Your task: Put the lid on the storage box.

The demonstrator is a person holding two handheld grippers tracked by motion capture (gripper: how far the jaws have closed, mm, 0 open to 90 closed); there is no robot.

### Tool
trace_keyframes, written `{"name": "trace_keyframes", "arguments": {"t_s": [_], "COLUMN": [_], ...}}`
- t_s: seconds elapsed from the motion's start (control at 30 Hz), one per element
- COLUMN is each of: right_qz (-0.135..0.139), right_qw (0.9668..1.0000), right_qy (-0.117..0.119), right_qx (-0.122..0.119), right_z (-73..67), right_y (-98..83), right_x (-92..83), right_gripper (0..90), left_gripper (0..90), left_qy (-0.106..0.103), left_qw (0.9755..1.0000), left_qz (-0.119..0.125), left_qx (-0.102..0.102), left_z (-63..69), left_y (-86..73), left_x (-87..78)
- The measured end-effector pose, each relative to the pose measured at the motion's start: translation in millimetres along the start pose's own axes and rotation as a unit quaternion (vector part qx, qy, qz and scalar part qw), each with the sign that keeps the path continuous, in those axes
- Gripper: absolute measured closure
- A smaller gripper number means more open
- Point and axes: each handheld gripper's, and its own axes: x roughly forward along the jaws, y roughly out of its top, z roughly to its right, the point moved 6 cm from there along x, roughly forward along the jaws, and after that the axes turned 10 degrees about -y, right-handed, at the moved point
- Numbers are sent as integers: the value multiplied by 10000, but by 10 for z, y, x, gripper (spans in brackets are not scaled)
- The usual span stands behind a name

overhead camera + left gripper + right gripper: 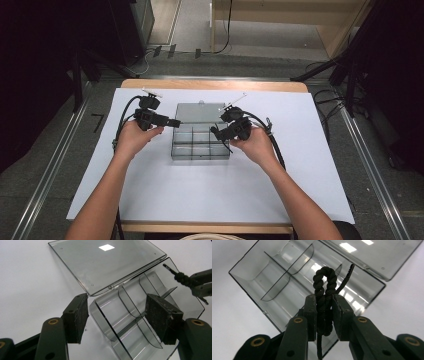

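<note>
High view: your right gripper [216, 131] holds the black cord [226, 144] over the clear box [200, 150], lid open.
Left gripper view: left gripper [117, 316] is released, straddling the box's left wall.
Right gripper view: your jaws are clenched on the cord [324, 287]; still to drop it in a compartment.

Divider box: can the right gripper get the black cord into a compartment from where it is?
Probably yes. The lid lies folded back flat, so the clear box is open on top. The right gripper, shut on the black cord, hovers at its right edge. The left gripper, open at the left edge, blocks nothing.
</note>
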Motion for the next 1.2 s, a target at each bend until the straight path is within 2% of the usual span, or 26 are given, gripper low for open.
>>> {"name": "trace_keyframes", "arguments": {"t_s": [0.2,0.83,1.2], "right_qz": [-47,-35,3], "right_qw": [9999,9996,9990], "right_qy": [94,187,265], "right_qx": [-21,-211,-347], "right_z": [-62,-261,-445], "right_y": [-5,28,107], "right_x": [43,111,131], "right_gripper": [764,764,764], "left_gripper": [366,365,360], "left_qy": [-21,-34,-43], "left_qw": [10000,10000,10000], "left_qz": [-11,-44,-18], "left_qx": [13,-32,-50], "left_z": [4,-34,-45], "left_y": [3,10,20], "left_x": [0,-16,-30]}}
